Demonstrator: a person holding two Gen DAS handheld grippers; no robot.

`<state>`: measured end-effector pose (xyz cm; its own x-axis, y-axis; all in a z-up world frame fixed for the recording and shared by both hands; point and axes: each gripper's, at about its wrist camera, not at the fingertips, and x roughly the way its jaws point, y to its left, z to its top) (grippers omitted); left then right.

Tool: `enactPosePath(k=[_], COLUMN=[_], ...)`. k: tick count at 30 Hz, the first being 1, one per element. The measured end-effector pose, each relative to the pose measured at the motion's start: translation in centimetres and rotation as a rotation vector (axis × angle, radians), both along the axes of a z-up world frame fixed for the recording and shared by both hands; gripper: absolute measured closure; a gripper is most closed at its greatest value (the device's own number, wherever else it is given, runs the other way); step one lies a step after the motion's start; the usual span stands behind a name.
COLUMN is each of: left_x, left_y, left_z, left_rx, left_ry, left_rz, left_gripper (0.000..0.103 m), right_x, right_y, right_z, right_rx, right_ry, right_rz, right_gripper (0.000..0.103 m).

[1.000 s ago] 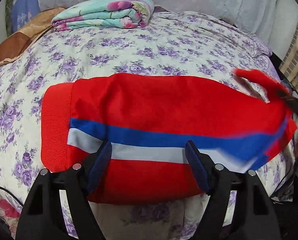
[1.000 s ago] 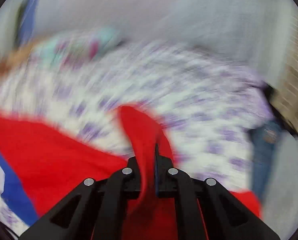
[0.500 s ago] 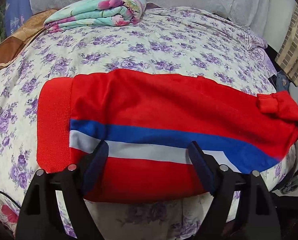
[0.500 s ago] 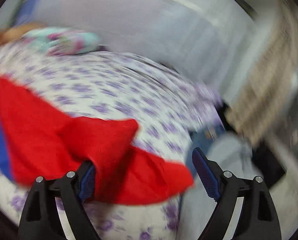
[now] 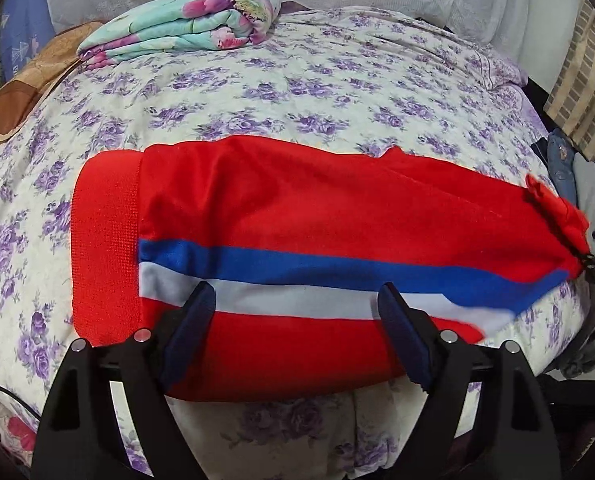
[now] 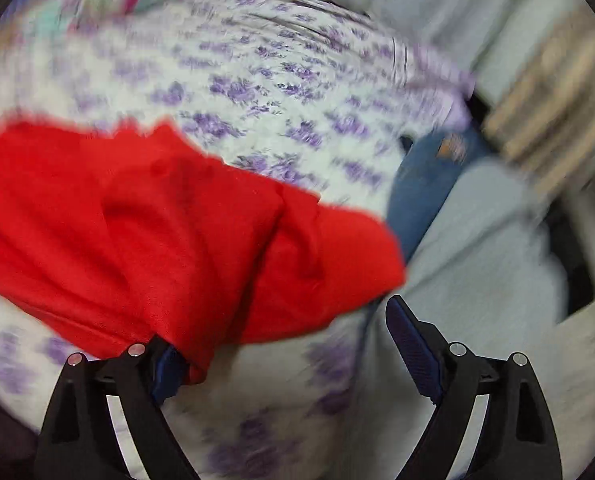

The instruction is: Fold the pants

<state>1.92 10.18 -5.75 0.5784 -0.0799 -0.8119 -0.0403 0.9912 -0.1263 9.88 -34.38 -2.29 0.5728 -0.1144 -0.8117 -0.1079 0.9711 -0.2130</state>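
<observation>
From the left wrist view, the left claw (image 5: 293, 320) stands released, its two blue-padded fingers (image 5: 191, 332) spread wide apart over the near edge of the red pants (image 5: 297, 208). The pants lie flat across the bed (image 5: 297, 80) straight ahead of the claw, with a ribbed red cuff to the far left, and a blue and a white stripe running left to right just beyond the fingertips. To the far right the cloth bunches into a small lump at the bed's edge. Well beyond the pants, at the far left, sits a folded floral blanket (image 5: 185, 20).

From the right wrist view, which is blurred, the right claw (image 6: 285, 340) is also released, jaws wide. The pants' (image 6: 157, 220) rumpled red end lies ahead and to the left, draping over the left finger (image 6: 167, 368); the right finger is bare. Blue jeans (image 6: 425, 176) lie ahead to the right, off the bed's (image 6: 277, 80) side.
</observation>
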Motion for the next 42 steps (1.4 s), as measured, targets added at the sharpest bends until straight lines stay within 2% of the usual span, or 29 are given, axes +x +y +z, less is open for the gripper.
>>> enactPosePath(k=[1,2,3,4,6,8,9,10,13,15,17,18,20,22,25,26,27,28,30,31,32,33,34,35,37,39,41,42], left_x=[0.1,0.2,0.2,0.2,0.3,0.2,0.2,0.2,0.1,0.1,0.1,0.0,0.0,0.0,-0.1,-0.1,-0.1,-0.1,-0.2,-0.2,-0.3,-0.4,-0.4,-0.4,-0.4,-0.3,-0.3,-0.3], left_y=[0.1,0.1,0.0,-0.2,-0.8,-0.7,-0.6,-0.6,-0.6,-0.6,-0.6,-0.7,-0.7,-0.7,-0.7,-0.7,-0.7,-0.7,-0.7,-0.7,-0.7,-0.5,-0.3,-0.1,0.3,0.8,2.0,2.4], left_z=[0.0,0.0,0.0,0.0,-0.1,-0.2,-0.2,-0.2,-0.2,-0.1,-0.2,-0.2,-0.2,-0.2,-0.1,-0.1,-0.1,-0.1,0.0,0.1,0.1,0.2,0.2,0.2,0.2,0.5,1.0,1.2], left_rx=[-0.006,-0.010,-0.020,-0.027,0.006,-0.001,-0.007,-0.010,0.000,-0.003,-0.006,-0.004,0.003,0.005,0.006,0.004,0.003,0.003,0.005,0.006,0.005,0.001,-0.005,-0.013,-0.020,-0.020,-0.060,-0.081], left_ry=[-0.002,-0.002,-0.003,-0.005,0.000,-0.003,-0.005,-0.005,-0.003,-0.005,-0.006,-0.007,-0.005,-0.003,-0.004,-0.004,-0.004,-0.003,-0.001,0.000,0.000,-0.001,-0.003,-0.005,-0.006,-0.011,-0.029,-0.036], left_rz=[0.000,-0.004,-0.017,-0.030,-0.032,-0.029,-0.029,-0.029,-0.031,-0.031,-0.031,-0.031,-0.030,-0.032,-0.033,-0.032,-0.031,-0.031,-0.030,-0.030,-0.028,-0.024,-0.019,-0.015,-0.008,0.011,0.044,0.053], left_gripper=[0.022,0.022,0.022,0.022,0.022,0.021,0.021,0.021,0.021,0.021,0.021,0.021,0.021,0.021,0.021,0.021,0.021,0.021,0.021,0.021,0.021,0.021,0.021,0.021,0.022,0.025,0.030,0.030], right_x=[0.1,0.4,0.7,0.5,0.4,0.1,0.2,0.1,-0.4,-1.3,-1.4,-1.5,-2.0,-2.4,-1.6,-0.6,-0.1,1.0,2.9,3.5,4.6,6.0,6.8,7.7,7.7,7.3,6.5,6.3], right_y=[-2.2,-5.6,-7.8,-9.2,-9.5,-9.3,-8.9,-8.1,-7.4,-8.3,-10.3,-10.8,-10.3,-9.5,-8.8,-8.3,-7.8,-6.6,-4.1,-3.1,-1.8,-0.9,-0.7,-0.9,-0.4,-0.7,-1.6,-2.0], right_z=[0.5,0.8,0.5,0.2,0.6,0.7,0.9,1.6,2.5,2.2,2.2,2.1,2.8,3.9,5.0,5.2,5.4,5.6,5.0,4.7,3.6,1.6,0.4,-1.3,-1.8,0.2,3.9,4.9], right_rx=[0.172,0.403,0.526,0.574,0.460,0.458,0.419,0.326,0.246,0.275,0.396,0.391,0.286,0.215,0.184,0.144,0.103,0.052,-0.019,-0.061,-0.154,-0.250,-0.272,-0.262,-0.301,-0.250,-0.128,-0.087], right_ry=[0.005,0.015,0.033,0.039,0.002,0.000,-0.013,-0.051,-0.083,-0.090,-0.085,-0.098,-0.146,-0.204,-0.208,-0.213,-0.226,-0.245,-0.178,-0.163,-0.128,-0.049,0.012,0.107,0.084,0.018,-0.117,-0.151], right_rz=[-0.042,-0.111,-0.168,-0.217,-0.280,-0.277,-0.274,-0.262,-0.273,-0.293,-0.340,-0.363,-0.357,-0.317,-0.258,-0.232,-0.202,-0.123,0.017,0.039,0.065,0.062,0.060,0.064,0.110,0.122,0.115,0.108], right_gripper=[0.014,0.014,0.014,0.014,0.014,0.014,0.014,0.014,0.014,0.014,0.014,0.014,0.015,0.015,0.015,0.015,0.015,0.015,0.015,0.015,0.016,0.046,0.088,0.088,0.090,0.093,0.093,0.093])
